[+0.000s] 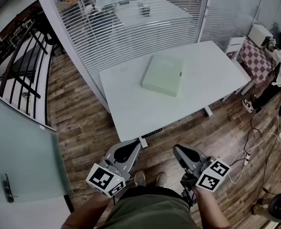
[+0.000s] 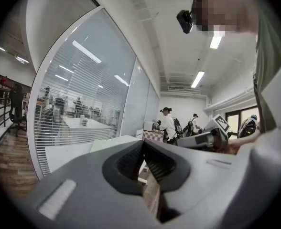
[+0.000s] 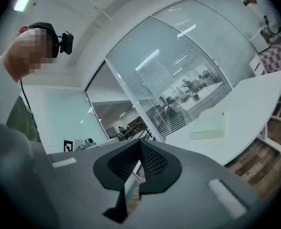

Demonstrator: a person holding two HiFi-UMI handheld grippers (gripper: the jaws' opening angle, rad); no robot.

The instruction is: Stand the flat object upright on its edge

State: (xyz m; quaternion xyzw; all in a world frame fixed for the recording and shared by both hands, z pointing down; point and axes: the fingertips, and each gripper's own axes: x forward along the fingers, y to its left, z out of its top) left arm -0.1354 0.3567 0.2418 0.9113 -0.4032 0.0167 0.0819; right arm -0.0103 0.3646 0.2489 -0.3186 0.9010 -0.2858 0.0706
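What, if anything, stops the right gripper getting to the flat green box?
Probably nothing, so yes. The right gripper is shut, empty, short of the table; only bare surface lies between it and the box, which sits mid-table, so a step closer seems needed.

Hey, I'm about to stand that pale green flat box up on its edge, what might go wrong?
The box lies flat on the smooth white table, so tipping it may just slide it toward the far edge by the glass wall. Both the left gripper and right gripper are shut and empty; they must open first. Cables trail on the floor at your right, a possible trip hazard.
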